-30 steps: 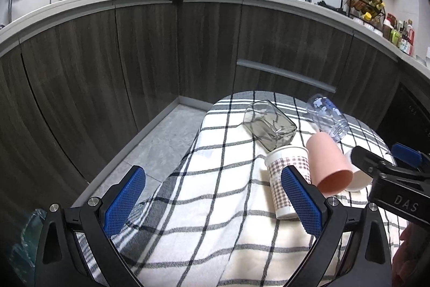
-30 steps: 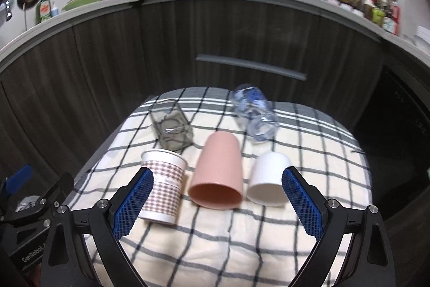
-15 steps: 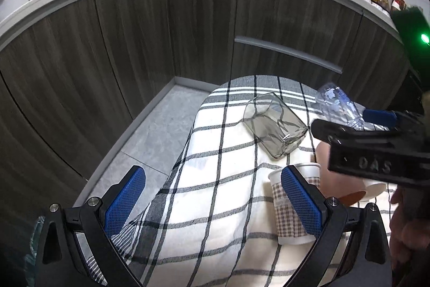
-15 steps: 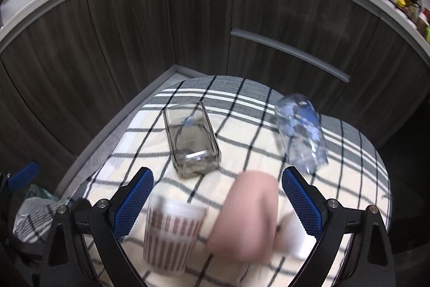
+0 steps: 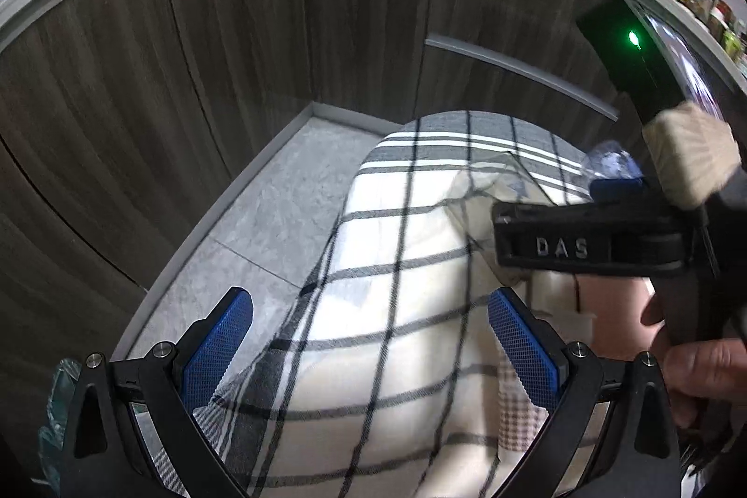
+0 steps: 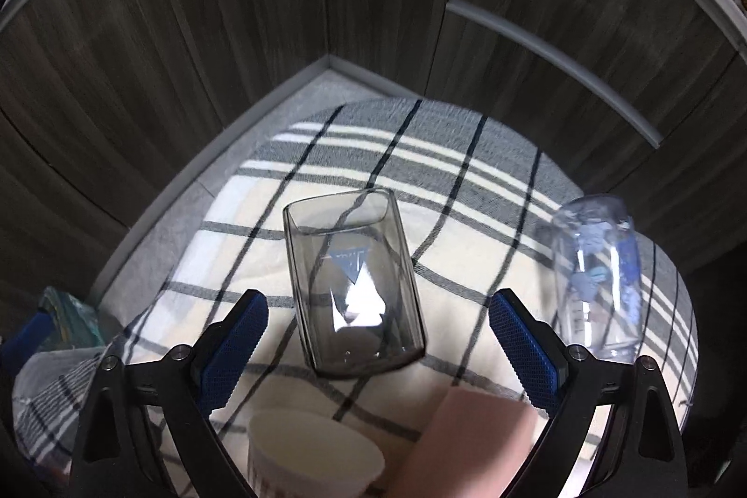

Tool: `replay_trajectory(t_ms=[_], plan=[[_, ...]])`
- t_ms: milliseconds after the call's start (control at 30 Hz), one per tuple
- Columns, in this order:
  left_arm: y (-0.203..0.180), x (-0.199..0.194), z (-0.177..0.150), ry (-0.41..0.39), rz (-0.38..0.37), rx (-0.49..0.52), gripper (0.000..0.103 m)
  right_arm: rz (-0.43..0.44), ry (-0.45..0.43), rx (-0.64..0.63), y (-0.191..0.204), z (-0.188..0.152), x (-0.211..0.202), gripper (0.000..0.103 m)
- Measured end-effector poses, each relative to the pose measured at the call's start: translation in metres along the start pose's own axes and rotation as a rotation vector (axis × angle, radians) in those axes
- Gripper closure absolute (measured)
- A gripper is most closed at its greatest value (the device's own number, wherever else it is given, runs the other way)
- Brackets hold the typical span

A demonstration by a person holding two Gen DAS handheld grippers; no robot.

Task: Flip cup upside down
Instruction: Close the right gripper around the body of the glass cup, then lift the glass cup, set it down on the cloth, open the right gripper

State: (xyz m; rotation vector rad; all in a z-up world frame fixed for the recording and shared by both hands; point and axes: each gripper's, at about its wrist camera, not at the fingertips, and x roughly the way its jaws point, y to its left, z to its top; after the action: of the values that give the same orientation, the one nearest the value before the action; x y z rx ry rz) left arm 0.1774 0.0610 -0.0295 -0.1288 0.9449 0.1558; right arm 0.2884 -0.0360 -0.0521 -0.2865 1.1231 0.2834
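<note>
A clear square glass cup (image 6: 355, 283) lies on its side on the checked tablecloth (image 6: 467, 218), mouth toward the far edge. My right gripper (image 6: 378, 344) is open, its blue pads on either side of the glass's near end, not touching. In the left wrist view the glass (image 5: 485, 180) is mostly hidden behind the right gripper's body (image 5: 588, 241). My left gripper (image 5: 373, 348) is open and empty over the cloth's left side.
A checked paper cup (image 6: 313, 451) stands at the near edge, also seen in the left wrist view (image 5: 527, 409). A pink cup (image 6: 471, 437) lies beside it. A clear blue-printed bottle (image 6: 597, 278) lies at the right. Dark cabinets and grey floor (image 5: 280, 218) surround the table.
My right gripper has moved forward over the paper and pink cups, bringing its open fingers up to the glass cup. My left gripper has tilted down and stayed open.
</note>
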Motion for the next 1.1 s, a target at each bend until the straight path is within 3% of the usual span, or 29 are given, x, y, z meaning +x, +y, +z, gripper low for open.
replay_trajectory(t_ms=[267,400,633,867,1100], plan=[[0.017,0.020,0.014,0.015,0.041,-0.054,0.000,0.036,0.089,0.055,-0.005,0.007,0.030,0.017],[0.021,0.026,0.015,0.023,0.049,-0.064,0.000,0.066,0.095,0.048,-0.002,0.007,0.033,0.032],[0.020,0.026,0.012,0.023,0.050,-0.058,0.000,0.046,0.078,0.044,0.000,0.006,0.030,0.034],[0.021,0.010,0.016,-0.003,0.043,-0.064,0.000,0.035,0.011,0.099,-0.009,0.001,-0.005,0.034],[0.020,-0.036,0.015,-0.076,0.022,-0.051,0.000,0.035,-0.050,0.179,-0.011,-0.016,-0.061,0.034]])
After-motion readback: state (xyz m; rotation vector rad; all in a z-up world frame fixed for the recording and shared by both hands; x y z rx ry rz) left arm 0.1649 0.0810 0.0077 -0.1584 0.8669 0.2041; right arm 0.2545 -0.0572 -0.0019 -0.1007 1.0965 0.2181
